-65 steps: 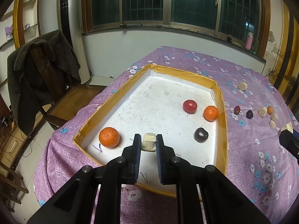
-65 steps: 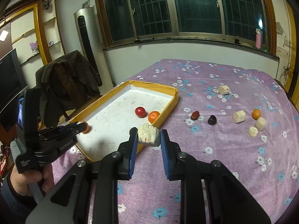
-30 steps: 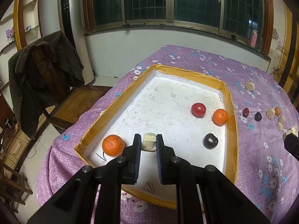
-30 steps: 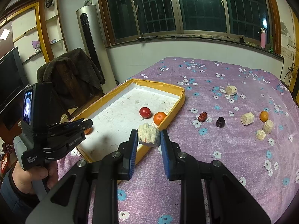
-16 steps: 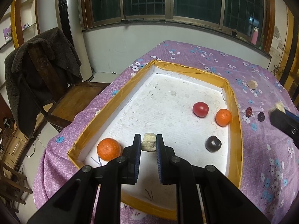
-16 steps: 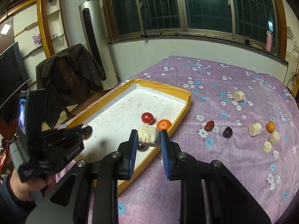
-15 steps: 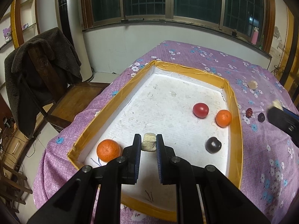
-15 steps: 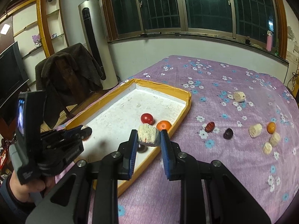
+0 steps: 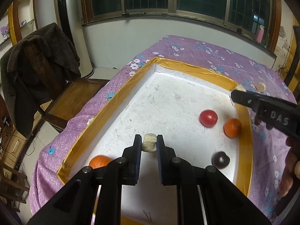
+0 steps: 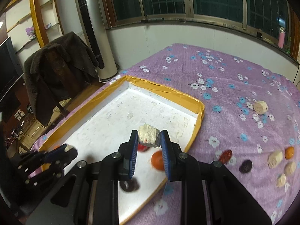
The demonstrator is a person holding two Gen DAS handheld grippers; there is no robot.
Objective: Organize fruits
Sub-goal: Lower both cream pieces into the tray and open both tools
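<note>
A white foam tray with a yellow taped rim (image 9: pixel 187 65) (image 10: pixel 165 90) lies on the purple flowered cloth. My left gripper (image 9: pixel 149 142) hangs over the tray's near part, shut on a small beige chunk (image 9: pixel 149 147). In the tray lie a large orange (image 9: pixel 99 161), a red tomato (image 9: pixel 208 118), a smaller orange (image 9: pixel 232 130) and a dark plum (image 9: pixel 220 160). My right gripper (image 10: pixel 149 140) is over the tray's right side, shut on a bigger beige chunk (image 10: pixel 149 134). In the left wrist view it reaches in from the right over the tray's far right corner.
On the cloth right of the tray lie a red date (image 10: pixel 226 154), a dark fruit (image 10: pixel 245 166), a small orange (image 10: pixel 289 152) and several beige chunks (image 10: pixel 274 159) (image 10: pixel 260 107). A chair with a dark coat (image 9: pixel 37 56) stands left of the table.
My right gripper has swung left from above the cloth to above the tray, still gripping its chunk. My left gripper crept forward over the tray, so the large orange now sits partly behind its finger.
</note>
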